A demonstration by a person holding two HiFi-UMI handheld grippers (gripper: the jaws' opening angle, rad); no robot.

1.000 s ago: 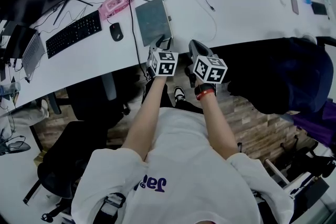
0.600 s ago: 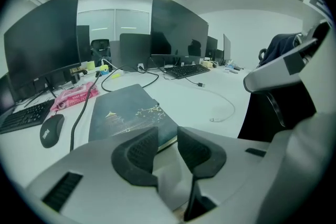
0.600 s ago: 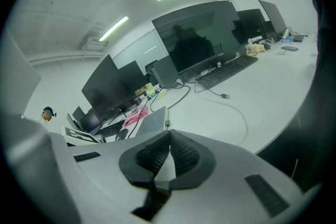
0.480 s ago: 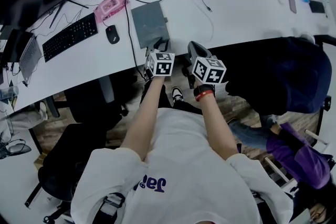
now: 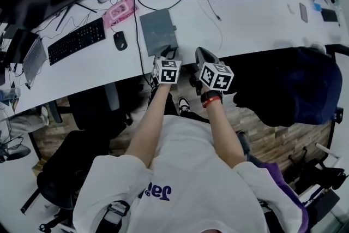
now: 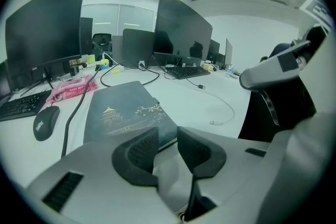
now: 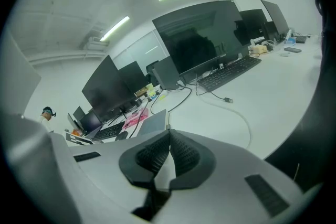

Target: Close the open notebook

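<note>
Notebook (image 6: 128, 115) lies closed and flat on the desk (image 5: 245, 13), just as a second ago. Ahead of it, the left gripper (image 6: 167, 139) hangs spread and empty; the right gripper (image 7: 169, 147) is pressed together. The closing looks done.

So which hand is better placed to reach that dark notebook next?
Left, probably. The left tool is open, just short of the notebook; the right tool is shut, off to the side.
</note>
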